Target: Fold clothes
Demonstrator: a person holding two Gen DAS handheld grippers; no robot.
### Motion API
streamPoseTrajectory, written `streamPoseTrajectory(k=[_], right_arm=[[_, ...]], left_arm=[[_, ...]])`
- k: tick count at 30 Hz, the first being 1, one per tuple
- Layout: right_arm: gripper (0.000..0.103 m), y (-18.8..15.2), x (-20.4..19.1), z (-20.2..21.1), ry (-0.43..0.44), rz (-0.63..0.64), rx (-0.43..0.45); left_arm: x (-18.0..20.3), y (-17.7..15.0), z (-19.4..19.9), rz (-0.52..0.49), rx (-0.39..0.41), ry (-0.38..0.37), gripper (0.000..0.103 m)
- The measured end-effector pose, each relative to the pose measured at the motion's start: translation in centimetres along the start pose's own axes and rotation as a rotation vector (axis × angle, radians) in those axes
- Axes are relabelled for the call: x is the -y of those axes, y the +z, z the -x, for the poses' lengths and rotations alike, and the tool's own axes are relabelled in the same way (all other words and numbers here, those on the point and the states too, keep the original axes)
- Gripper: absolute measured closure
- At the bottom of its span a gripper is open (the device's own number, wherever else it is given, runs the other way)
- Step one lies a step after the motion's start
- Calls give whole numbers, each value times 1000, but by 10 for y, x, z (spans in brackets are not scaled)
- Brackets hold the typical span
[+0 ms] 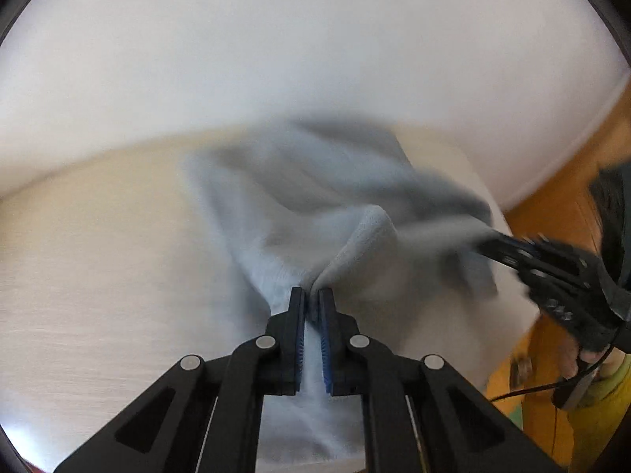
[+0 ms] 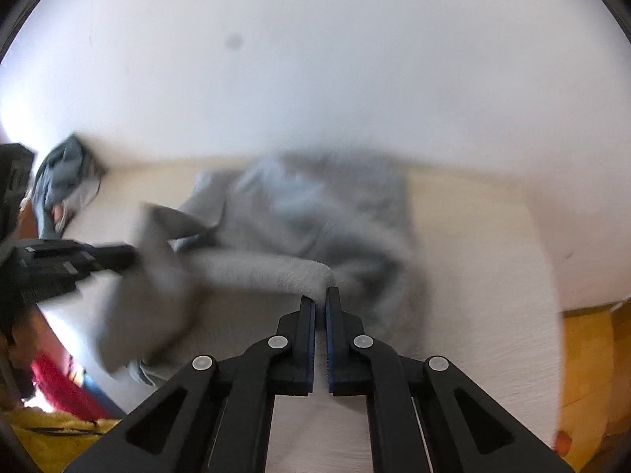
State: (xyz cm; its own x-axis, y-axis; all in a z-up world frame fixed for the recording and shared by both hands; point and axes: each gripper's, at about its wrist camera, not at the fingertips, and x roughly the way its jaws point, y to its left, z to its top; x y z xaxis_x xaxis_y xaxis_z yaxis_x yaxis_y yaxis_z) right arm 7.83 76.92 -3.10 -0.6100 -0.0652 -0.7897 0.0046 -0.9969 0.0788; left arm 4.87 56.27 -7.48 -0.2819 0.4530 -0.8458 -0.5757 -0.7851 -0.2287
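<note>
A light grey garment [image 1: 299, 197] lies spread and rumpled on a pale table [image 1: 98, 244]. My left gripper [image 1: 311, 295] is shut on a pinched fold of its near edge. My right gripper [image 2: 320, 295] is shut on another part of the same garment [image 2: 315, 213], holding a thick rolled edge lifted off the table. Each gripper shows in the other's view: the right one [image 1: 485, 242] at the right of the left wrist view, the left one [image 2: 130, 256] at the left of the right wrist view. Both views are blurred by motion.
A second crumpled grey-blue cloth [image 2: 63, 177] lies at the table's far left corner. A white wall [image 2: 315, 59] stands behind the table. Orange-brown floor [image 2: 591, 354] shows past the table's right edge. Red and yellow fabric [image 2: 59, 394] sits at lower left.
</note>
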Motion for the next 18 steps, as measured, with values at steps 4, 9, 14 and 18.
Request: streamPoseTrajectory(k=[4, 9, 14, 18], right_arm=[[98, -6, 22, 42, -76, -54, 79], [98, -42, 47, 31, -193, -95, -54], [96, -59, 33, -4, -288, -4, -271], [79, -24, -8, 27, -243, 66, -137]], left_arm=[[-57, -5, 61, 125, 138, 137, 98], [-123, -45, 94, 296, 158, 279, 98], [-154, -83, 82, 413, 68, 222, 98], [-133, -79, 78, 350, 23, 172, 98]])
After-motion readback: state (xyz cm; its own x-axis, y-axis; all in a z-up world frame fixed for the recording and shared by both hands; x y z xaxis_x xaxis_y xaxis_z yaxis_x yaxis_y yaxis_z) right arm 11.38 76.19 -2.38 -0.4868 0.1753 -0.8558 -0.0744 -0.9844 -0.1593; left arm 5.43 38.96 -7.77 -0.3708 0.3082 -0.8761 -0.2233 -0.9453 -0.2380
